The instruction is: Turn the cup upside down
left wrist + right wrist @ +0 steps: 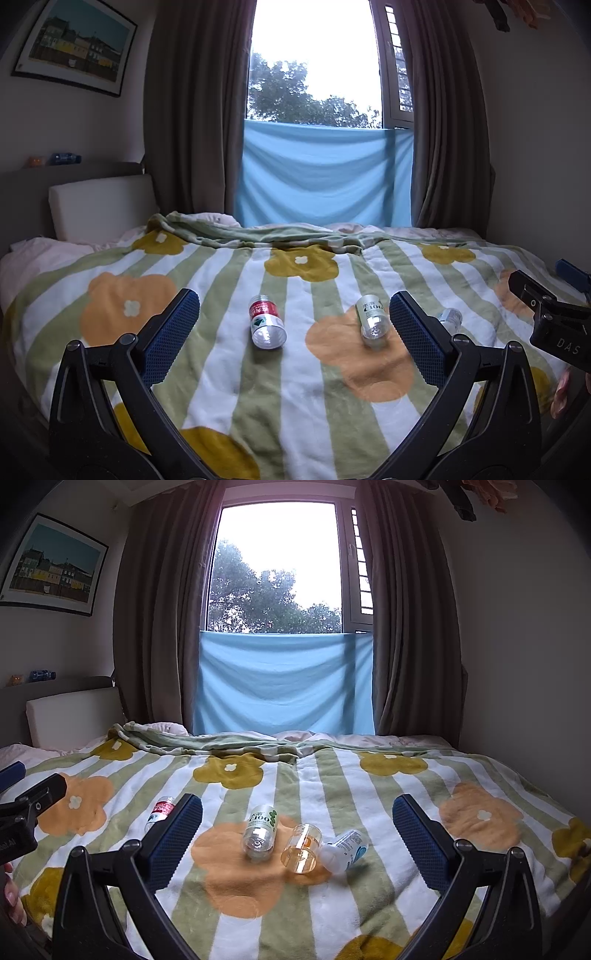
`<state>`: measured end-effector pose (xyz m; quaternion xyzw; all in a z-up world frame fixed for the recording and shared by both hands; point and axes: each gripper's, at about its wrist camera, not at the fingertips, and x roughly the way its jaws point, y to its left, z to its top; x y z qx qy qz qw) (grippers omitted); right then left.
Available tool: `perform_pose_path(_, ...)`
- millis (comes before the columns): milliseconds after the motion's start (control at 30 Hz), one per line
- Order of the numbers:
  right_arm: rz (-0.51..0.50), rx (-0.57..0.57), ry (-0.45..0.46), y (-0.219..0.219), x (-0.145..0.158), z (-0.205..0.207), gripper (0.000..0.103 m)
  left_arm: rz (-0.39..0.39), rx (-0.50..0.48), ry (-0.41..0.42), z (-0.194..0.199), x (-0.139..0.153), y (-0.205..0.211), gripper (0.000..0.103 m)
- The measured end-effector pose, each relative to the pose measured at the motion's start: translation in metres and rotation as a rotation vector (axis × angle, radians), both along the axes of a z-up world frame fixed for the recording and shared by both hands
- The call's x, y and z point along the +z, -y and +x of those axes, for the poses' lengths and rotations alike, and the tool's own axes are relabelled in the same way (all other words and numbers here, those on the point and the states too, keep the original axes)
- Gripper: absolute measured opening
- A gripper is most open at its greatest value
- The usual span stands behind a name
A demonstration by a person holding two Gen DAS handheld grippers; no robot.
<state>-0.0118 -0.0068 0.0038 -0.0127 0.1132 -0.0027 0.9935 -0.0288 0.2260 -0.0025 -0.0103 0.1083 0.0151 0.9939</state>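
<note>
Several small clear cups lie on their sides on the flowered blanket (pixel 295 398). A red-labelled cup (pixel 267 325) and a green-labelled "100" cup (pixel 373 321) rest between my left gripper's (pixel 294 301) open fingers, a little beyond the tips. A third cup (pixel 450 319) peeks out behind the right finger. In the right wrist view the "100" cup (pixel 260 830), an orange-tinted cup (pixel 303 849) and a white blue-printed cup (pixel 345 849) lie in a row ahead of my open right gripper (pixel 297 801). The red cup (pixel 162 810) is half hidden by its left finger.
The bed runs to a folded blanket edge (pixel 221 744) and a white pillow (pixel 101 206) at the back left. Curtains (pixel 155 627) and a blue cloth (pixel 284 683) cover the window wall behind. Each gripper shows at the other view's edge, with a hand (pixel 14 904) below.
</note>
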Motion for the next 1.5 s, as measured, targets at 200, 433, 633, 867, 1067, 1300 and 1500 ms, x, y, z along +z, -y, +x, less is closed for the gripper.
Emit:
perform_pose_path(200, -0.004, 0.002, -0.003, -0.003, 0.0, 0.0, 0.103, -0.003, 0.0, -0.003, 0.001, -0.001, 0.0, 0.103)
perform_pose_path(433, -0.003, 0.001, -0.002, -0.005, 0.0, 0.0, 0.103, -0.005, 0.001, -0.005, 0.001, -0.002, -0.001, 0.103)
perform_pose_path(633, -0.006, 0.008, 0.002, -0.011, -0.001, 0.002, 0.103, -0.005, 0.001, -0.006, 0.002, -0.002, -0.001, 0.103)
perform_pose_path(867, -0.006, 0.011, 0.004, -0.014, -0.001, 0.004, 0.103, -0.005, 0.0, -0.006, 0.002, -0.002, -0.001, 0.103)
perform_pose_path(1067, 0.002, 0.002, 0.011, -0.015, 0.001, 0.004, 0.103, -0.007, 0.0, -0.008, 0.002, -0.002, -0.001, 0.103)
perform_pose_path(1300, 0.0, 0.007, 0.007, -0.013, 0.0, 0.008, 0.103, -0.006, 0.001, -0.012, 0.002, -0.004, -0.002, 0.103)
perform_pose_path(1500, 0.001, 0.02, 0.005, -0.013, -0.006, 0.008, 0.103, -0.011, 0.006, -0.026, 0.005, -0.009, -0.003, 0.103)
